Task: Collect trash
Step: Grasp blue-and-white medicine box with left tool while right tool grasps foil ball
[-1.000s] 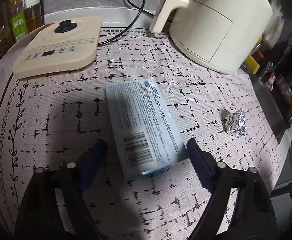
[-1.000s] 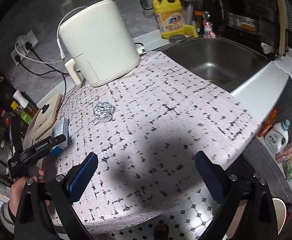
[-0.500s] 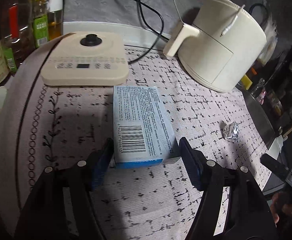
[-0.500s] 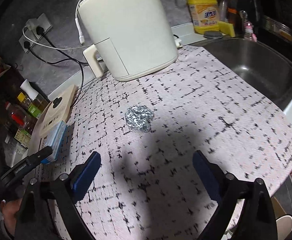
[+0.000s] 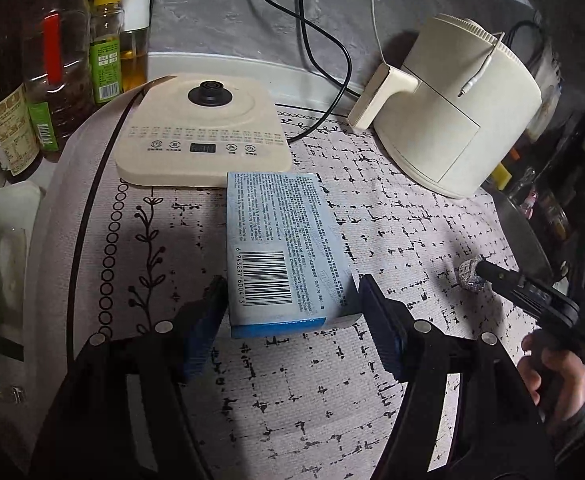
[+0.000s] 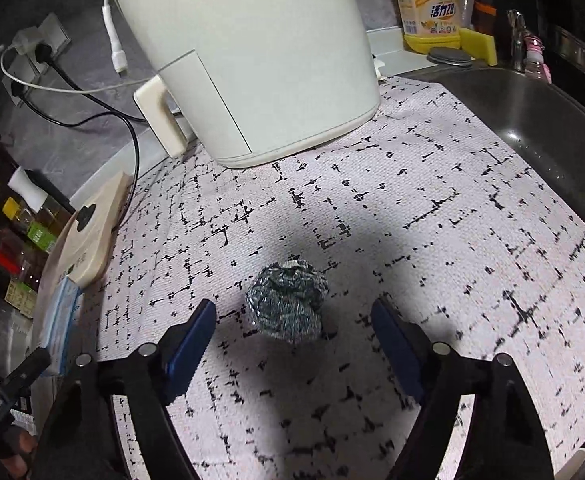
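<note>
Box and foil ball sitting between two sets of fingers

The box is lying on the table, the left gripper clamping its near end. The foil ball is resting nearby between the right gripper's closing fingers, not yet touching.

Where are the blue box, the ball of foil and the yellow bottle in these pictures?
blue box (image 5: pixel 288 252): left wrist view, on its printed top face.
ball of foil (image 6: pixel 288 304): right wrist view, on its crumpled middle.
yellow bottle (image 6: pixel 428 8): right wrist view, on its front label.
</note>
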The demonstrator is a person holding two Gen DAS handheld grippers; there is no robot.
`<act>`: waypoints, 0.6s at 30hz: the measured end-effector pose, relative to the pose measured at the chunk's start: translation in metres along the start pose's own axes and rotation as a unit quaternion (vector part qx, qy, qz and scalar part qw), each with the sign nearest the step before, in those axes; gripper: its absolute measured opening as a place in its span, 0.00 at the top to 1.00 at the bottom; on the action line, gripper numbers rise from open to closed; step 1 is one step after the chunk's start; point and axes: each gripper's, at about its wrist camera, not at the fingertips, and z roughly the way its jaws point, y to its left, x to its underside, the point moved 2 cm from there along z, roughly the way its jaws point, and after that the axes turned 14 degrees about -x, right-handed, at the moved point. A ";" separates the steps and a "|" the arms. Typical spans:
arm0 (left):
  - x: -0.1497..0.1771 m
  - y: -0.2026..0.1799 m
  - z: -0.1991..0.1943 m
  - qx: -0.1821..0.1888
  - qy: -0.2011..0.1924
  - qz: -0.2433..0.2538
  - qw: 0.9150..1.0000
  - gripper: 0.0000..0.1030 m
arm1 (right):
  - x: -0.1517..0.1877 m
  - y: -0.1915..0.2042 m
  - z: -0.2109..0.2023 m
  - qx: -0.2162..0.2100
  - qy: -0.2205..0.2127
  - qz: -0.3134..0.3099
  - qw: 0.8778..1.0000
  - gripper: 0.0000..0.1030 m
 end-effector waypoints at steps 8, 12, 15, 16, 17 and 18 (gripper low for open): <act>0.001 0.003 -0.010 0.004 -0.010 -0.014 1.000 0.35 | 0.002 -0.006 -0.010 0.019 0.018 -0.018 0.999 0.64; 0.003 -0.009 -0.018 0.013 -0.015 -0.012 1.000 0.35 | 0.013 -0.012 -0.036 0.011 0.011 -0.008 1.000 0.64; 0.008 -0.023 -0.025 0.022 -0.018 -0.007 1.000 0.35 | 0.023 -0.012 -0.059 0.002 0.003 -0.009 1.000 0.64; 0.010 -0.029 -0.028 0.027 -0.018 -0.005 0.999 0.35 | 0.026 -0.013 -0.066 0.000 0.002 -0.011 1.000 0.64; 0.012 -0.036 -0.030 0.031 -0.018 -0.003 0.999 0.35 | 0.030 -0.014 -0.074 -0.002 0.001 -0.014 1.000 0.64; 0.013 -0.042 -0.032 0.034 -0.019 0.000 0.999 0.35 | 0.034 -0.015 -0.082 -0.004 -0.001 -0.015 1.000 0.64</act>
